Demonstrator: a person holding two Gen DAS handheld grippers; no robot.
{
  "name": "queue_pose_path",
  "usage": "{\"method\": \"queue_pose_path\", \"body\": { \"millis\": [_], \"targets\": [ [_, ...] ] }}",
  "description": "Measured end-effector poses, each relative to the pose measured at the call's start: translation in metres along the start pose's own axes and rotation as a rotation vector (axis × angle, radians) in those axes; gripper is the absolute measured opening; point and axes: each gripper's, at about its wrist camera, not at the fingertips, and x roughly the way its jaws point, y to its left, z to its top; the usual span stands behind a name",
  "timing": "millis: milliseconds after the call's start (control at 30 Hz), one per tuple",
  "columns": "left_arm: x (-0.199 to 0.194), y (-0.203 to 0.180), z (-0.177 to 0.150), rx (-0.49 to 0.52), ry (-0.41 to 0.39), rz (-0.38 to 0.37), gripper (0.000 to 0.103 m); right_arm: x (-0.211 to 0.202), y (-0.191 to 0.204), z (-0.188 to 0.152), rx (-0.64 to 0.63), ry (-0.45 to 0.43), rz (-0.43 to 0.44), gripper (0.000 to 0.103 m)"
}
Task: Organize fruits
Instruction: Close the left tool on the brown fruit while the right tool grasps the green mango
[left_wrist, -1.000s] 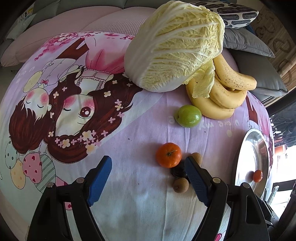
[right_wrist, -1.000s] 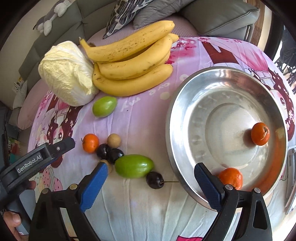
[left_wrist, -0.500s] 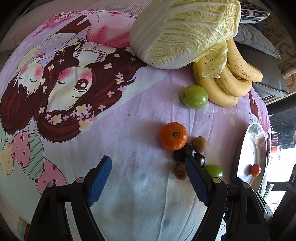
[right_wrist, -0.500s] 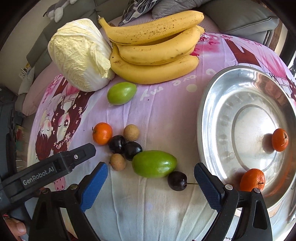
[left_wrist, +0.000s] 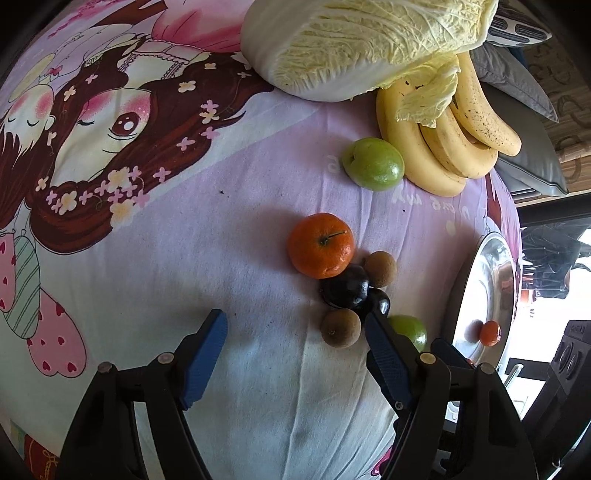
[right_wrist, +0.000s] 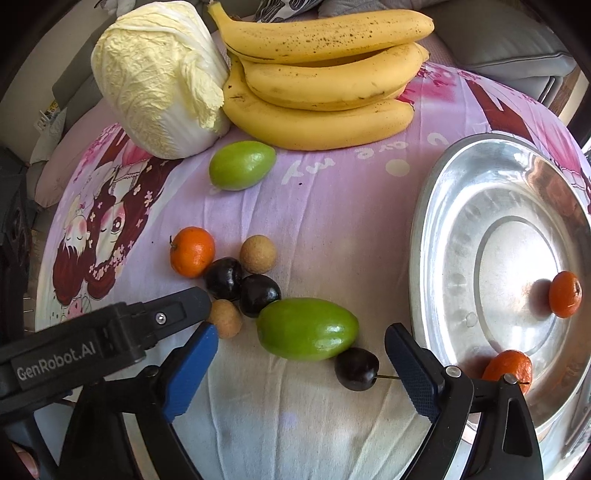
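the right gripper (right_wrist: 299, 354) is narrowing, nothing clasped — the green fruit (right_wrist: 307, 328) is lying crosswise just above it, mid-frame.

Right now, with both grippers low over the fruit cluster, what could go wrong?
1. The left gripper and right gripper crowd the same cluster and could collide.
2. The dark cherries, longans and tangerine touch, so one grab may roll the rest.
3. The green mango leans on a stemmed cherry, which may roll away.
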Motion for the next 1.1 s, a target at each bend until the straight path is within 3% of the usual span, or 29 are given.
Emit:
{"method": "queue_pose_path", "body": {
  "millis": [200, 300, 533, 933, 1100],
  "targets": [
    [0.004, -0.009, -0.004, 0.013, 0.003, -0.017, 0.059, 0.009, -0.001, 0.000, 0.003, 0.019, -0.005, 0.068],
    [0.009, -0.015, -0.003, 0.017, 0.009, -0.028, 0.048, 0.008, -0.009, 0.001, 0.030, 0.012, 0.019, 0.062],
    [0.009, -0.044, -0.011, 0.049, 0.011, -0.069, 0.027, 0.007, -0.010, 0.000, 0.042, 0.008, 0.041, 0.061],
    [0.030, -0.052, -0.008, -0.037, 0.072, -0.180, 0.026, 0.004, -0.015, -0.002, 0.057, 0.010, 0.048, 0.061],
    [0.032, -0.058, -0.009, -0.038, 0.063, -0.181, 0.026, 0.005, -0.013, -0.002, 0.058, 0.010, 0.047, 0.061]
  ]
}}
